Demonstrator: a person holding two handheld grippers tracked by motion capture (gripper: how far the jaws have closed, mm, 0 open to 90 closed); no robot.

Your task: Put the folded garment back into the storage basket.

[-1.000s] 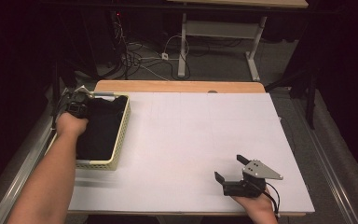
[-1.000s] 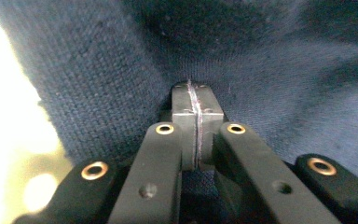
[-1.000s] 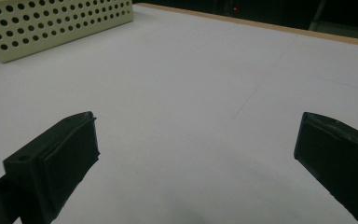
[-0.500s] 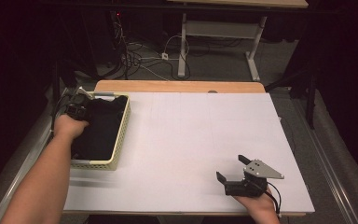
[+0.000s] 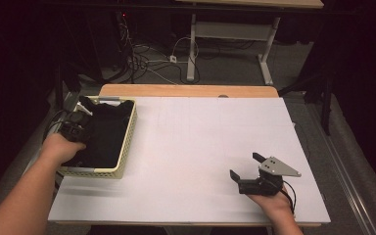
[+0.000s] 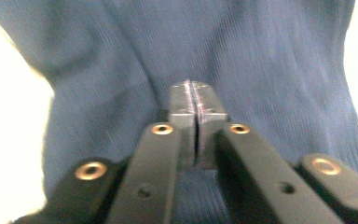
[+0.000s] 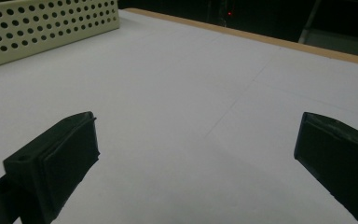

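**Left gripper pinches the dark garment in the basket**

The left gripper [image 6: 194, 100] is clenched on a fold of the dark ribbed garment [image 6: 205, 46], its jaws pressed together over the cloth. The garment lies heaped in the perforated cream basket [image 5: 127, 142] at the tabletop's [image 5: 200, 142] left edge. To lift well, I judge it should rise straight up until the cloth clears the rim, then carry toward the middle. The right gripper [image 5: 248, 169] rests released near the front right corner.
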